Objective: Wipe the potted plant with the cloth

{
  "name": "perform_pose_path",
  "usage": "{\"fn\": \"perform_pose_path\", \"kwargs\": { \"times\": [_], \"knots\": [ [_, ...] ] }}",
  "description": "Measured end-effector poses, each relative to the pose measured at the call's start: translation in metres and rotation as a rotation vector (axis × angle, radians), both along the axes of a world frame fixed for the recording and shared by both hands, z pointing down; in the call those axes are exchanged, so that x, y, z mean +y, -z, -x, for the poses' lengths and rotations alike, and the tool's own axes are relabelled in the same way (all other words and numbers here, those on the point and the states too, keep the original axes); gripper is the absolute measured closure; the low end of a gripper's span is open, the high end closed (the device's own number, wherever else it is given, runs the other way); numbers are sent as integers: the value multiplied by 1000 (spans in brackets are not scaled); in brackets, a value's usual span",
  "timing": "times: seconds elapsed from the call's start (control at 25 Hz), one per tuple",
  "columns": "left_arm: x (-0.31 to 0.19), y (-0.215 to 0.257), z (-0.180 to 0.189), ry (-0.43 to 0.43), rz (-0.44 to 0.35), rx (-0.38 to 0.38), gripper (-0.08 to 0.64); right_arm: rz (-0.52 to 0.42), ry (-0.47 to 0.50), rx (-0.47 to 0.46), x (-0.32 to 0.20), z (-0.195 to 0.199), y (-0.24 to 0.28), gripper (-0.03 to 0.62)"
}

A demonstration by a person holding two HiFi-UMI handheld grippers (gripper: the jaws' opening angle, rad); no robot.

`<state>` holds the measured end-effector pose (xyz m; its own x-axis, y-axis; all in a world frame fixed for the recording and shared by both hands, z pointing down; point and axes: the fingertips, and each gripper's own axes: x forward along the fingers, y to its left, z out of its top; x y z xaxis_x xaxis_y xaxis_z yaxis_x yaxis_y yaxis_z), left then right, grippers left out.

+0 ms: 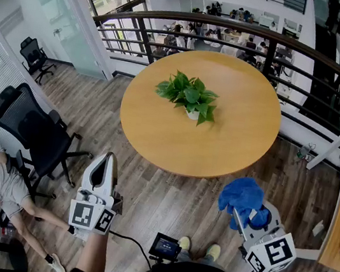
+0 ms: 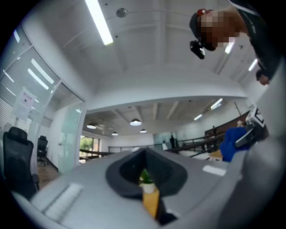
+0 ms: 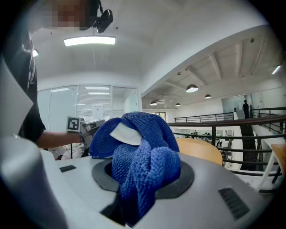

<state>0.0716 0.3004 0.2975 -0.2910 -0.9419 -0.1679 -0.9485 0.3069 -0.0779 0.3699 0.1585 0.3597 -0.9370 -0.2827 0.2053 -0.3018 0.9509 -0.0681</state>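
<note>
Obs: right tool point(image 1: 249, 212) clamped on cloth point(image 1: 242, 196); left tool point(image 1: 108, 159) closed, empty; plant point(image 1: 189, 95) at desk point(image 1: 235, 133) centre, well apart; step close, wipe leaves lightly.

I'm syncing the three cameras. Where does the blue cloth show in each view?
Head view: blue cloth lower right, held by the right gripper.
Left gripper view: at the right edge, mid-height.
Right gripper view: centre, bunched between the jaws.
Shared landmark: the round wooden table, behind the cloth in the right gripper view, a thin strip in the left.
</note>
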Motion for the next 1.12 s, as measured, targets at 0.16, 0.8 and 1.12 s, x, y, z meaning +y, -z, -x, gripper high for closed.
{"fn": "perform_pose_path", "kwargs": {
  "times": [0.16,0.8,1.12],
  "knots": [
    [18,-14,-40,0,57,43,563,41,-24,9,11,-9,-15,439],
    [0,-37,-74,-107,149,43,561,76,-26,33,24,27,-26,439],
    [-3,-47,-39,-144,177,93,561,142,21,-17,29,83,-16,439]
  ]
}}
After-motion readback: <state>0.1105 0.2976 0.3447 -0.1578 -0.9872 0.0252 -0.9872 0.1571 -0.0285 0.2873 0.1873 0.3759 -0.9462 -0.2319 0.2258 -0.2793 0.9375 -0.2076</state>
